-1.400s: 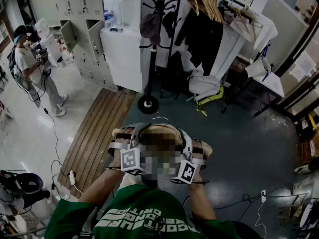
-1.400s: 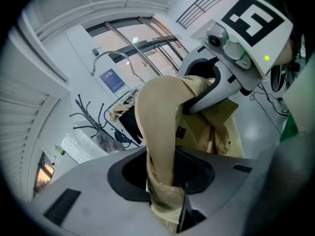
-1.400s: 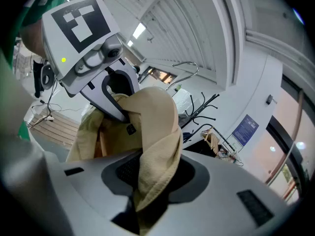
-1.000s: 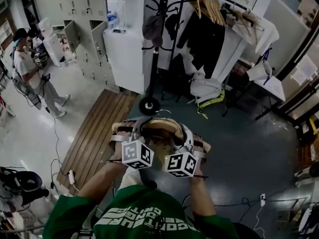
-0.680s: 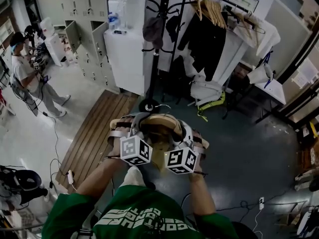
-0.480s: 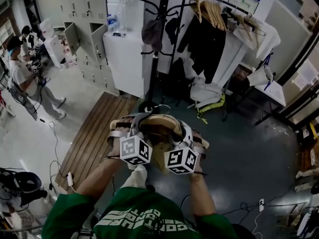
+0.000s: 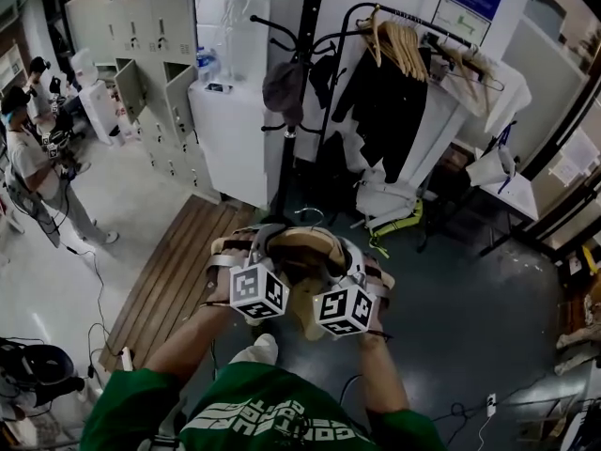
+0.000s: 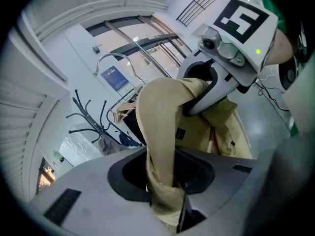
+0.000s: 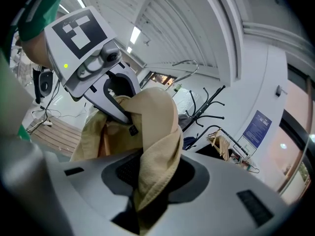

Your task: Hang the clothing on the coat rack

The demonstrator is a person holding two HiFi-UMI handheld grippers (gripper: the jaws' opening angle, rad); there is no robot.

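I hold a tan garment (image 7: 302, 250) bunched between both grippers at chest height. My left gripper (image 7: 264, 242) is shut on its left part; the cloth (image 8: 158, 132) runs down between the jaws. My right gripper (image 7: 346, 255) is shut on its right part, where the fabric (image 9: 156, 146) drapes through the jaws. The black coat rack (image 7: 302, 73) stands straight ahead beyond the garment, a grey cap (image 7: 281, 85) hanging on one hook. Its hooks also show in the left gripper view as the rack (image 8: 90, 118) and in the right gripper view as the rack (image 9: 210, 103).
Right of the rack, a clothes rail (image 7: 406, 22) holds a black coat and wooden hangers. A white cabinet (image 7: 235, 130) and grey lockers (image 7: 160, 54) stand to its left. Bags (image 7: 385, 195) lie under the rail. A wooden slat platform (image 7: 178, 271) and a person (image 7: 33, 172) are at left.
Both grippers keep their hold on the garment. I have come a little closer to the coat rack, and the person at left has drifted toward the frame edge.
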